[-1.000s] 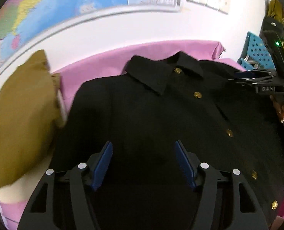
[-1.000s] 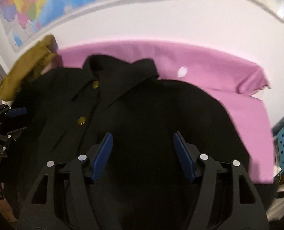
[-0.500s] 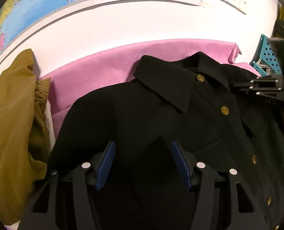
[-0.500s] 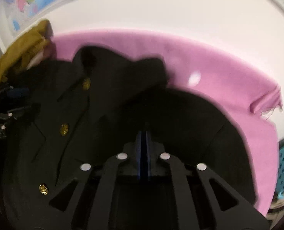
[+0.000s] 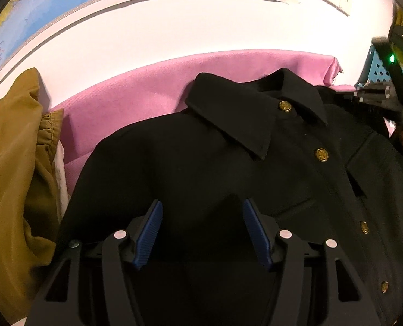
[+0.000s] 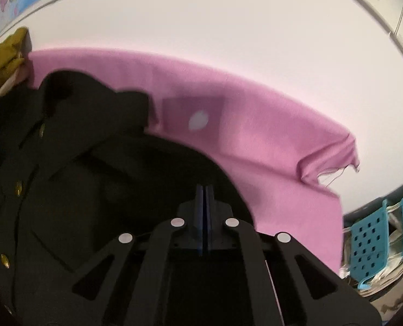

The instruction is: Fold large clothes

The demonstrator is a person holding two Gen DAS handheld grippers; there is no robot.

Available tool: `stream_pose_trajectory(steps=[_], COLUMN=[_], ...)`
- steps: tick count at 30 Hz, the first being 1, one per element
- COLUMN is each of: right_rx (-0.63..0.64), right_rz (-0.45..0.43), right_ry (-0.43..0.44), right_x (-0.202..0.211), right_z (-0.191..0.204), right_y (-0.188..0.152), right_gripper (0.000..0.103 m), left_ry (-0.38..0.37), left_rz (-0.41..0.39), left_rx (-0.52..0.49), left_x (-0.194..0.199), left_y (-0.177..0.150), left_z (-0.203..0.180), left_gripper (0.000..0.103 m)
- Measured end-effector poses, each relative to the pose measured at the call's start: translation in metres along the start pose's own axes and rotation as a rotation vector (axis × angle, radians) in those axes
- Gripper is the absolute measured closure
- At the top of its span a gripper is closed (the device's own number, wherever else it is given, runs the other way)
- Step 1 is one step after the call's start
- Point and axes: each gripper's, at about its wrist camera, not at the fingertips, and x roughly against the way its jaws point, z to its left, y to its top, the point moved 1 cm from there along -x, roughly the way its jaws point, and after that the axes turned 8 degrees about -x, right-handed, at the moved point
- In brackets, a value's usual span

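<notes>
A large black coat (image 5: 228, 168) with gold buttons and a flat collar lies front up on a pink cloth (image 5: 136, 97). My left gripper (image 5: 202, 212) is open, its blue pads on either side of the coat's left shoulder area. My right gripper (image 6: 204, 190) is shut at the coat's right shoulder edge (image 6: 174, 168); its pads are pressed together and whether cloth is pinched between them does not show. The right gripper also shows at the far right of the left wrist view (image 5: 375, 95).
An olive-brown garment (image 5: 13, 179) is heaped at the left edge of the pink cloth. A white wall with a map (image 5: 52, 8) stands close behind. A blue perforated basket (image 6: 378, 233) sits off the right end.
My right gripper went from open to shut at the coat's right shoulder and moved toward its edge. My left gripper stayed open and dropped closer to the left shoulder.
</notes>
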Motion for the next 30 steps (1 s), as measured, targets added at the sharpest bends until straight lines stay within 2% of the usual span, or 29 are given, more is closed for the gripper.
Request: stream_pose_trajectory(steps=[2, 4, 6, 7, 9, 11, 12, 13, 14, 16, 17, 20, 23, 26, 30], right_rx=[-0.025, -0.096, -0.097, -0.071, -0.082, -0.164, -0.186, -0.193, -0.201, -0.216, -0.23, -0.268, -0.336, -0.411, -0.601], right_rz=[-0.055, -0.084, -0.027, 0.002, -0.006, -0.022, -0.037, -0.06, -0.095, -0.15, -0.188, -0.214, -0.171, -0.115, -0.028], right_ry=[-0.023, 0.016, 0.027, -0.001, 0.0, 0.034, 0.061, 0.081, 0.09, 0.123, 0.141, 0.129, 0.108, 0.028, 0.126], right_x=[0.007, 0.009, -0.005, -0.015, -0.015, 0.0, 0.013, 0.029, 0.054, 0.093, 0.122, 0.176, 0.203, 0.209, 0.191], right_z=[-0.009, -0.021, -0.021, -0.019, -0.018, -0.031, -0.038, -0.043, -0.049, -0.063, -0.074, -0.087, -0.101, -0.113, -0.13], right_y=[0.013, 0.02, 0.014, 0.009, 0.006, 0.006, 0.006, 0.004, -0.002, -0.014, -0.03, -0.077, -0.135, -0.19, -0.247], right_gripper=[0.101, 0.101, 0.101, 0.1, 0.099, 0.074, 0.071, 0.061, 0.047, 0.041, 0.031, 0.016, 0.012, 0.008, 0.008], left_ry=[-0.002, 0.001, 0.01, 0.013, 0.016, 0.009, 0.008, 0.007, 0.003, -0.005, -0.009, -0.042, -0.075, -0.104, -0.132], left_rz=[0.001, -0.001, 0.006, 0.006, 0.006, 0.004, 0.003, -0.001, -0.008, -0.032, -0.053, -0.108, -0.141, -0.148, -0.14], left_rx=[0.001, 0.0, -0.001, 0.003, 0.003, 0.008, 0.009, 0.01, 0.011, 0.004, -0.004, -0.025, -0.049, -0.081, -0.109], left_x=[-0.001, -0.003, -0.006, -0.007, -0.007, -0.007, -0.007, -0.005, -0.002, 0.009, 0.018, 0.042, 0.06, 0.069, 0.069], left_y=[0.001, 0.002, 0.002, 0.003, 0.003, 0.003, 0.003, 0.003, 0.002, 0.002, 0.001, -0.002, -0.008, -0.014, -0.02], left_z=[0.0, 0.0, -0.001, -0.001, -0.003, -0.004, -0.004, -0.005, -0.005, -0.008, -0.011, -0.021, -0.033, -0.047, -0.066], left_gripper=[0.044, 0.044, 0.043, 0.042, 0.042, 0.042, 0.042, 0.042, 0.042, 0.04, 0.036, 0.034, 0.031, 0.029, 0.028])
